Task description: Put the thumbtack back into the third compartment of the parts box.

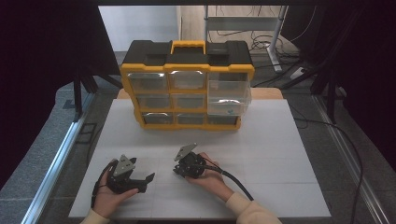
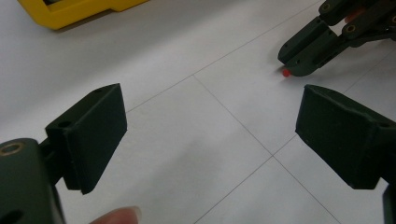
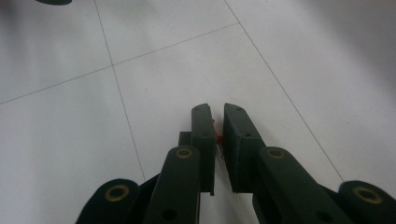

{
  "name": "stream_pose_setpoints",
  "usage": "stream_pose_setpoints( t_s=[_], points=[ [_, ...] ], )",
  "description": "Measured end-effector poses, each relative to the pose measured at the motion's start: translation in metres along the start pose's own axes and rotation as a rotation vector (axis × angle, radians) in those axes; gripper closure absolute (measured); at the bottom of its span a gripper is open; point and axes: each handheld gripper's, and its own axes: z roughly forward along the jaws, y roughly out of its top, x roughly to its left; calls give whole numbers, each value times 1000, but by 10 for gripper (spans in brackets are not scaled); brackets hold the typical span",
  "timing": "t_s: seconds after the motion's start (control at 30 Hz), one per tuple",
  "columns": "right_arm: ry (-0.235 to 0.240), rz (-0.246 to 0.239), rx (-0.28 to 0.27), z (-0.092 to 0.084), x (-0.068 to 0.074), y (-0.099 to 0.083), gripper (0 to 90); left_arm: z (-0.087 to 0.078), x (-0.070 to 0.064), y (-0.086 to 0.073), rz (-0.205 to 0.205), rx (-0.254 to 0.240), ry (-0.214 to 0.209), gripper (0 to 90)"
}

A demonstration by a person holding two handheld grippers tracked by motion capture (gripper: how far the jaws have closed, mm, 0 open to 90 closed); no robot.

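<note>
Low centre of the high view, the right tongs (image 3: 218, 135) pinch a tiny red piece (image 3: 217, 137) against the table (image 1: 280, 154). The left tongs (image 2: 210, 135) gape wide, nothing between them.

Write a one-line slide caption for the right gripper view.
Right tongs shut on a small red item just above the white table.

No text, label, brand or number can be read on the drawer organizer (image 1: 187, 84) or the desk (image 1: 261, 154).
</note>
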Motion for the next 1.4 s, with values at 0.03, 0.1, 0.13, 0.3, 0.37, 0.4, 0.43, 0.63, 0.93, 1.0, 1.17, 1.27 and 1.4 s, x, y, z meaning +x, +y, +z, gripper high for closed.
stream_pose_setpoints(
  t_s=[0.03,0.1,0.13,0.3,0.37,0.4,0.43,0.63,0.93,1.0,1.17,1.27,1.4],
  points=[
    [-1,3,-1,0,0,0,829,0,0,0,0,0,0,95],
    [6,9,-14,0,-1,-1,831,0,0,0,0,0,0,95],
    [7,20,-14,0,-1,-1,831,0,0,0,0,0,0,95],
    [32,69,-66,-11,-3,2,831,0,0,0,-1,-1,0,95],
    [36,71,-100,-20,-4,5,831,0,0,0,2,-1,0,95],
    [37,78,-119,-25,-4,7,831,0,0,0,1,0,1,95],
    [37,72,-140,-29,-5,9,831,0,0,0,-1,-3,0,95],
    [27,106,-219,-54,-9,13,831,0,0,0,-2,-4,1,95],
    [14,127,-305,-83,-14,18,831,0,-1,0,-1,-6,2,95],
    [11,126,-323,-88,-14,20,831,0,0,0,-2,-6,1,95],
    [-4,123,-368,-103,-15,22,831,1,0,0,-1,-5,2,95],
    [-3,130,-393,-111,-16,24,831,0,0,0,-1,-5,1,95],
    [-8,132,-428,-123,-15,26,831,0,-1,0,-3,-6,2,95]
  ],
)
